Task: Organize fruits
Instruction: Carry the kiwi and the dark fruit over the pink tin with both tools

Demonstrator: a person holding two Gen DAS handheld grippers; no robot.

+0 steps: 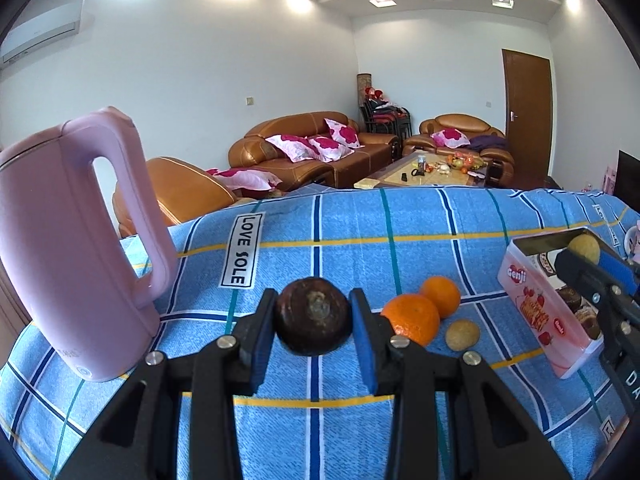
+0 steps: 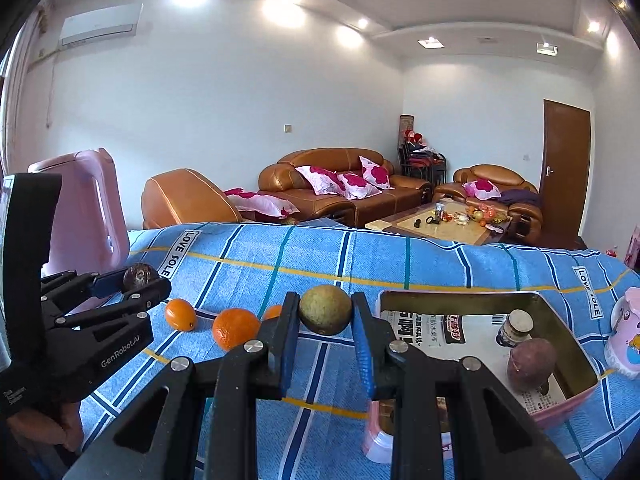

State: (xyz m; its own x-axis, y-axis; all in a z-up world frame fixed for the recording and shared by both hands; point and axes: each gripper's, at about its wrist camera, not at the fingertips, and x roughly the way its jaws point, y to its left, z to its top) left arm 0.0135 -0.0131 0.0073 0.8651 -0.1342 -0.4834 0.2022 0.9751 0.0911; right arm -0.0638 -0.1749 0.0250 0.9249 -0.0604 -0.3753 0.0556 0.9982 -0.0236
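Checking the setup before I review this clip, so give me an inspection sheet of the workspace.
Surface: blue checked cloth covering the table.
Job's things: pink tin holding a purple fruit and a small jar; oranges and a small tan fruit loose on the cloth.
Clutter: pink kettle; pink mug.
Grippers: left gripper shut on a dark brown fruit; right gripper shut on a yellow-green fruit.
Cables: nothing seen.
Surroundings: brown leather sofas, coffee table, door.
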